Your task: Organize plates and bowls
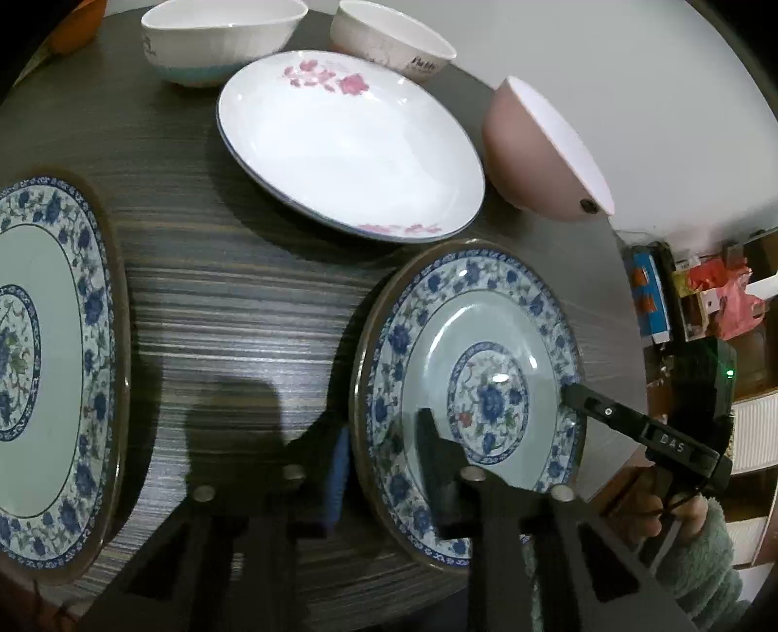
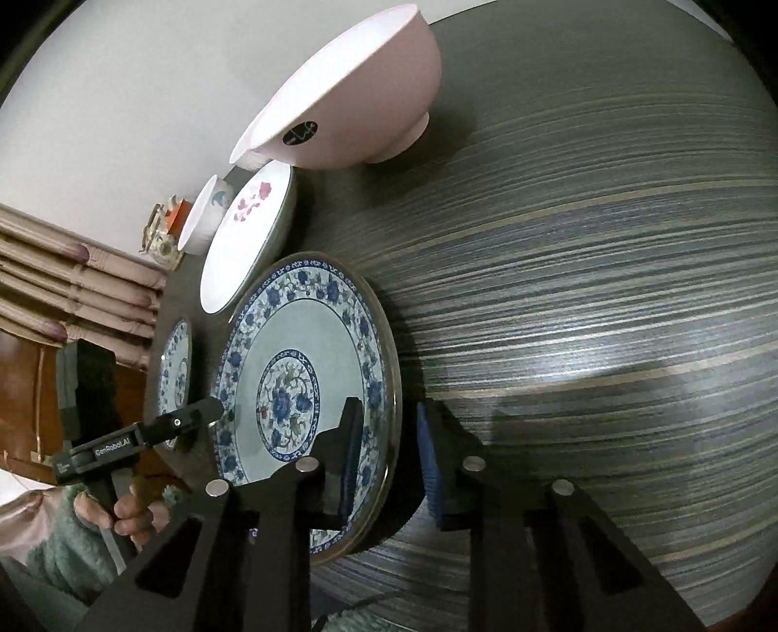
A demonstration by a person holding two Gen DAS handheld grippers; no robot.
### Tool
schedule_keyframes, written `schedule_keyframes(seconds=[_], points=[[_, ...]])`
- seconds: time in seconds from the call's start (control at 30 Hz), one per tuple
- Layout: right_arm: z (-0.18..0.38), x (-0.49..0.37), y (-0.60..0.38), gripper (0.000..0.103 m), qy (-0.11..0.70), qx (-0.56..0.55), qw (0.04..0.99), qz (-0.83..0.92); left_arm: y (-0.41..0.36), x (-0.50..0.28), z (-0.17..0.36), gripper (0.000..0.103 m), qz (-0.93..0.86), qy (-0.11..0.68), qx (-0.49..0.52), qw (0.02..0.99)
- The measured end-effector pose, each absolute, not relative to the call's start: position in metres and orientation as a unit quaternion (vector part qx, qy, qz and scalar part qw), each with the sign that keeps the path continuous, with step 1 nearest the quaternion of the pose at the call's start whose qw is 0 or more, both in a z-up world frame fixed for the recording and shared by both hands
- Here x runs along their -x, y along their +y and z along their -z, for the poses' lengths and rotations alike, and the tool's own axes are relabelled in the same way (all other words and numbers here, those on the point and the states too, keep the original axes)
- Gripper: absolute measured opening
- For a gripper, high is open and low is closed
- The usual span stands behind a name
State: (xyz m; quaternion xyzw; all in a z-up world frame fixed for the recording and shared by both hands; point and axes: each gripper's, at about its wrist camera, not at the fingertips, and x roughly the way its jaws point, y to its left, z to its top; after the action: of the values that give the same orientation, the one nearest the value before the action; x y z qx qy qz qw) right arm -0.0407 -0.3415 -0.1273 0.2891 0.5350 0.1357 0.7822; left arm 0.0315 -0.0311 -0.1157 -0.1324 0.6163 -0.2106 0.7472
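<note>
A blue-and-white floral plate (image 1: 467,389) (image 2: 311,369) lies on the dark striped table (image 1: 233,311). My left gripper (image 1: 384,452) straddles its near-left rim, jaws apart with a gap beside the rim. My right gripper (image 2: 389,452) straddles the opposite rim, also apart; it shows in the left wrist view (image 1: 574,389), and the left gripper shows in the right wrist view (image 2: 214,408). A second blue plate (image 1: 48,364) (image 2: 175,369) lies to the left. A pink-flower plate (image 1: 350,146) (image 2: 248,238), a pink bowl (image 1: 539,150) (image 2: 350,97) and two white bowls (image 1: 219,34) (image 1: 389,34) stand behind.
The table edge runs close behind the pink bowl, with a white wall (image 1: 608,73) beyond. Cluttered shelves (image 1: 690,296) stand at right in the left wrist view. Curtains (image 2: 73,287) hang at left in the right wrist view. A wide stretch of tabletop (image 2: 608,316) lies right of the plate.
</note>
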Motion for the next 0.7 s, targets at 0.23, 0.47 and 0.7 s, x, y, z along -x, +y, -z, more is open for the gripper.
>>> schedule_keyframes(seconds=[0.23, 0.47, 0.7], points=[[0.127, 0.038, -0.335, 0.013, 0.539, -0.271, 0.785, -0.137, -0.032, -0.028, 0.116, 0.018, 0.206, 0.614, 0.113, 0.754], [0.121, 0.041, -0.329, 0.013, 0.538, -0.263, 0.791, -0.129, -0.027, -0.020, 0.106, 0.018, 0.205, 0.606, 0.115, 0.760], [0.110, 0.047, -0.317, 0.013, 0.533, -0.255, 0.797, -0.128, -0.014, -0.017, 0.096, 0.018, 0.194, 0.599, 0.120, 0.767]])
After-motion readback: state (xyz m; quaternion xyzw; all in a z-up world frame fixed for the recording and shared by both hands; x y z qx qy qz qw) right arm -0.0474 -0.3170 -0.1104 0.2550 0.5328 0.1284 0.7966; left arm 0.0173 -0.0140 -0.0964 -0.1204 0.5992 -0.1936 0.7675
